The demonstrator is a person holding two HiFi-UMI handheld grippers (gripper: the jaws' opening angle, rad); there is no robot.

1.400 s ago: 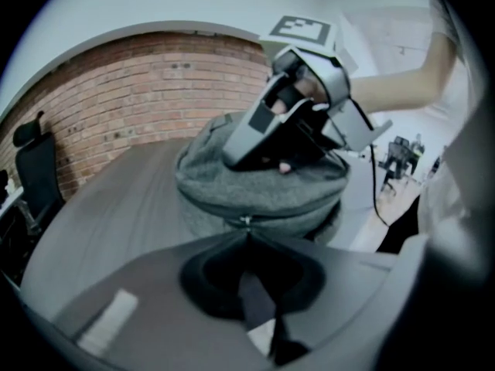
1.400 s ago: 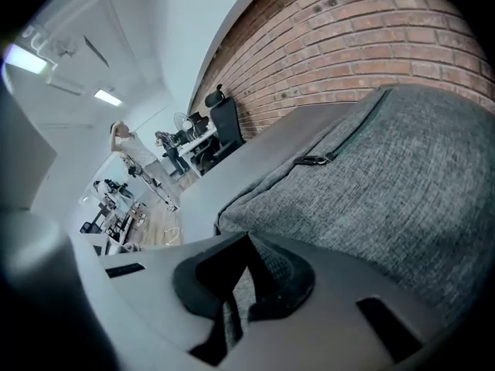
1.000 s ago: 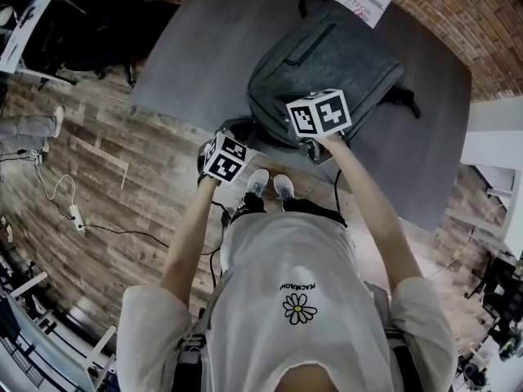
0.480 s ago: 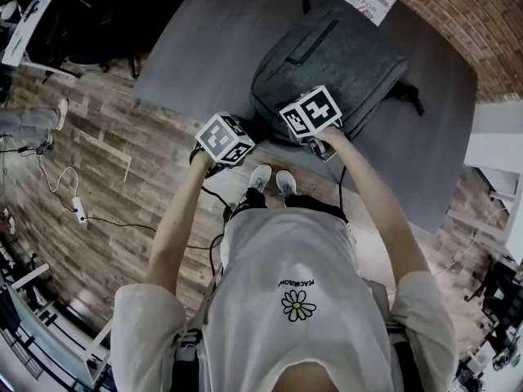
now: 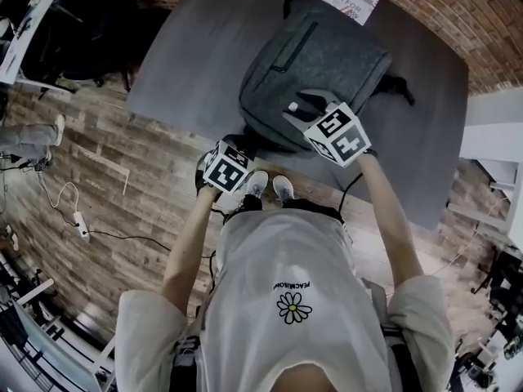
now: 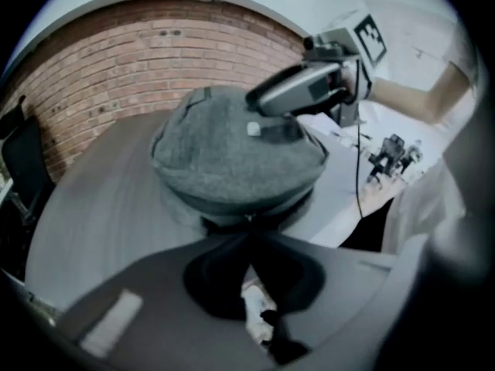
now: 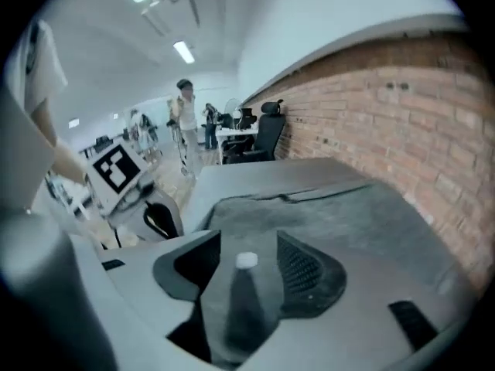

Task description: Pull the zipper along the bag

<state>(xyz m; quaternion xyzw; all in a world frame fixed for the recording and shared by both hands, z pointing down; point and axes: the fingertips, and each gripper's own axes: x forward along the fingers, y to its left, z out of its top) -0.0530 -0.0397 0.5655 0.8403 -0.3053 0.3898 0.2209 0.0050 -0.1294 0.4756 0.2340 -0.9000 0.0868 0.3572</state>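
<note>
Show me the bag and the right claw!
bag (image 5: 327,55): head view, middle of its grey front panel.
right claw (image 7: 247,242): right gripper view, the empty gap between its tips, which just opened.

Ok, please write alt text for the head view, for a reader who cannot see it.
A person in a white T-shirt stands at a grey table holding two grippers over a dark grey fabric backpack. The left gripper is shut at the backpack's near edge; the right gripper, whose jaws have just been opening, hovers above it, gripping nothing.
</note>
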